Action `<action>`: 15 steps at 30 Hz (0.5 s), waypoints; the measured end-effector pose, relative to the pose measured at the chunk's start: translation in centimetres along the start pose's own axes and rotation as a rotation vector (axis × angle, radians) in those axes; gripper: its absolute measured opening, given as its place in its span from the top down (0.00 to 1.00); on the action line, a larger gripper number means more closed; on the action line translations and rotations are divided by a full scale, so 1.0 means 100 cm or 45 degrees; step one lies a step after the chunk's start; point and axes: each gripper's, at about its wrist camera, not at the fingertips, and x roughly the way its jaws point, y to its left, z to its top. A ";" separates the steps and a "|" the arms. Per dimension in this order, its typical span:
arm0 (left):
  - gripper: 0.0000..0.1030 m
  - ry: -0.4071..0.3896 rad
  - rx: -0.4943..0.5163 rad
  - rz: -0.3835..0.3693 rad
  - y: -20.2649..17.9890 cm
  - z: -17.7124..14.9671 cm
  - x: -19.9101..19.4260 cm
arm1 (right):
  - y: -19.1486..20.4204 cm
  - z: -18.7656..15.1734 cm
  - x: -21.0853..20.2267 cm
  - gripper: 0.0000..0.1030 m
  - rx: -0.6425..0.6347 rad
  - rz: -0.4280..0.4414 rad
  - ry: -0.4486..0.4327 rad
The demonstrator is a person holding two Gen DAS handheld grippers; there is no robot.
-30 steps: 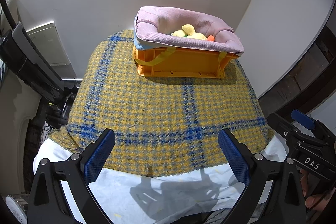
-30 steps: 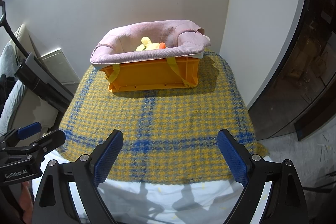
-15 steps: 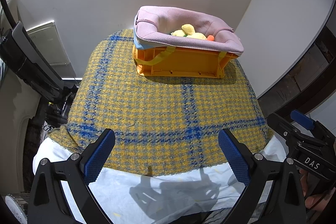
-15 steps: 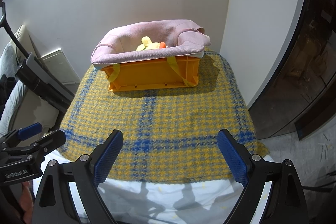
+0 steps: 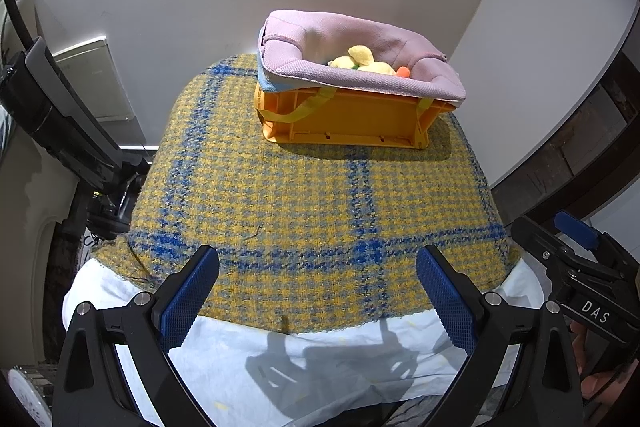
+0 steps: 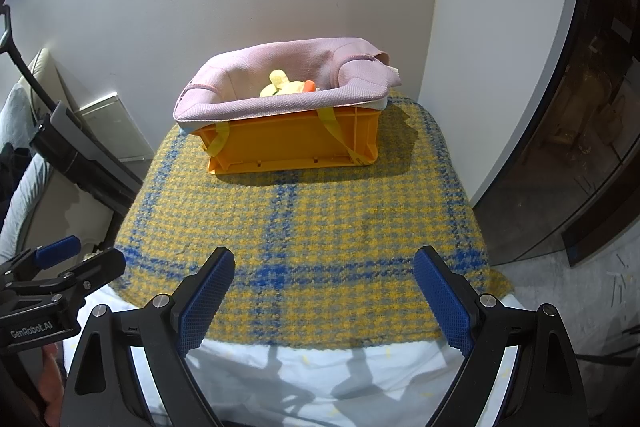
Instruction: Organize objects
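Observation:
An orange plastic crate point(image 5: 352, 119) point(image 6: 296, 143) stands at the far end of a table covered by a yellow and blue plaid cloth point(image 5: 312, 195) point(image 6: 304, 223). A pink fabric liner point(image 5: 360, 43) point(image 6: 280, 83) is folded over its rim. Yellow plush toys point(image 5: 360, 61) point(image 6: 284, 85) and a small orange piece point(image 5: 403, 71) lie inside. My left gripper point(image 5: 318, 267) is open and empty above the table's near edge. My right gripper point(image 6: 324, 269) is open and empty there too, to the right of the left one.
A white sheet point(image 5: 280, 359) hangs under the cloth at the near edge. White walls close the corner behind the crate. A black stand point(image 5: 60, 123) and a white panel point(image 5: 92, 79) are at the left. A dark wooden and glass frame point(image 6: 580, 147) is at the right.

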 end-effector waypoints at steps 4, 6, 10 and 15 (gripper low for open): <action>0.01 0.012 -0.005 0.006 0.000 -0.002 0.001 | 0.001 0.000 -0.001 0.11 -0.001 -0.001 -0.004; 0.01 0.023 -0.012 0.005 0.000 -0.002 0.002 | 0.001 0.000 -0.001 0.11 -0.004 -0.001 -0.005; 0.00 0.029 -0.049 0.014 0.003 -0.001 0.002 | 0.000 -0.001 -0.001 0.11 0.003 0.002 -0.003; 0.00 0.047 -0.064 0.019 0.002 -0.002 0.004 | 0.000 -0.001 -0.002 0.11 0.013 0.001 -0.002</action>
